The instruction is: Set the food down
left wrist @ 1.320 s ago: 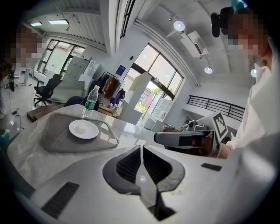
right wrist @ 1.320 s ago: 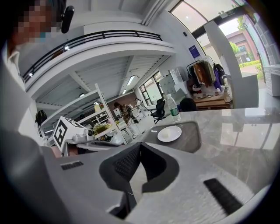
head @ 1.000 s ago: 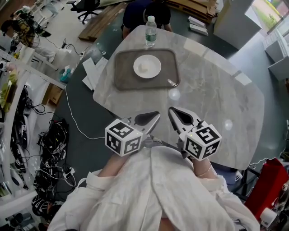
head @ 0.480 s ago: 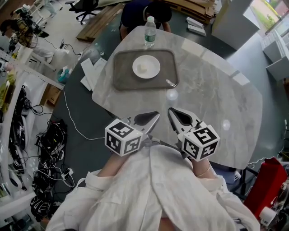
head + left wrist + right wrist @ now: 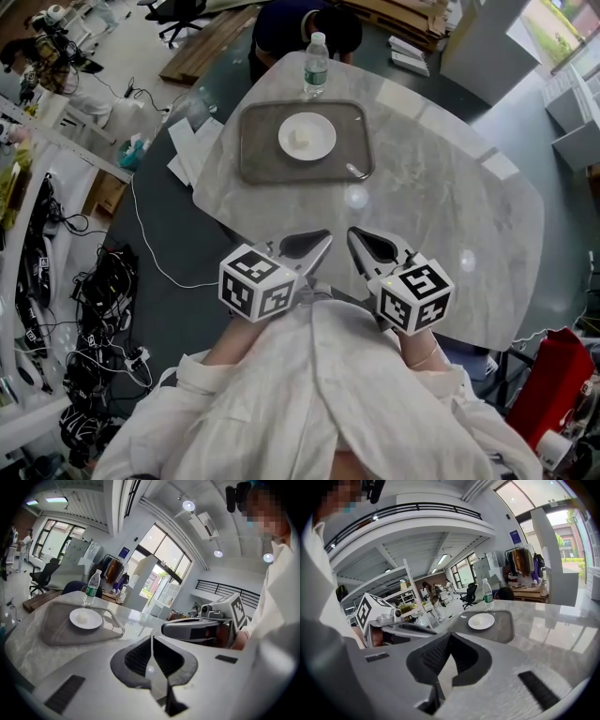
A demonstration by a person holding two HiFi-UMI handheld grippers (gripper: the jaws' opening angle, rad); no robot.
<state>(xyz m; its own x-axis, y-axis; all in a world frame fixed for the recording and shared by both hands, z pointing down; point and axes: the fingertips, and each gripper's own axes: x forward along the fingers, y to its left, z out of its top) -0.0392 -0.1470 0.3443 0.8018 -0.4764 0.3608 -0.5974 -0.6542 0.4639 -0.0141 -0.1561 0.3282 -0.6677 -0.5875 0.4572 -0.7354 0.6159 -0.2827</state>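
A small pale piece of food (image 5: 301, 138) lies on a white plate (image 5: 317, 142) in the grey tray (image 5: 258, 155) at the far side of the marble table (image 5: 441, 216). The plate (image 5: 91, 619) and food (image 5: 83, 617) also show in the left gripper view, and the plate (image 5: 480, 621) in the right gripper view. Both grippers hang near the table's near edge, close to the person's body and far from the tray. My left gripper (image 5: 323, 240) is shut and holds nothing. My right gripper (image 5: 356, 235) is shut and holds nothing as well.
A water bottle (image 5: 315, 64) stands just beyond the tray, with a seated person (image 5: 305, 23) behind it. Papers (image 5: 192, 145) lie off the table's left edge. Cables and equipment (image 5: 103, 300) clutter the floor at the left. A red object (image 5: 553, 380) stands at the lower right.
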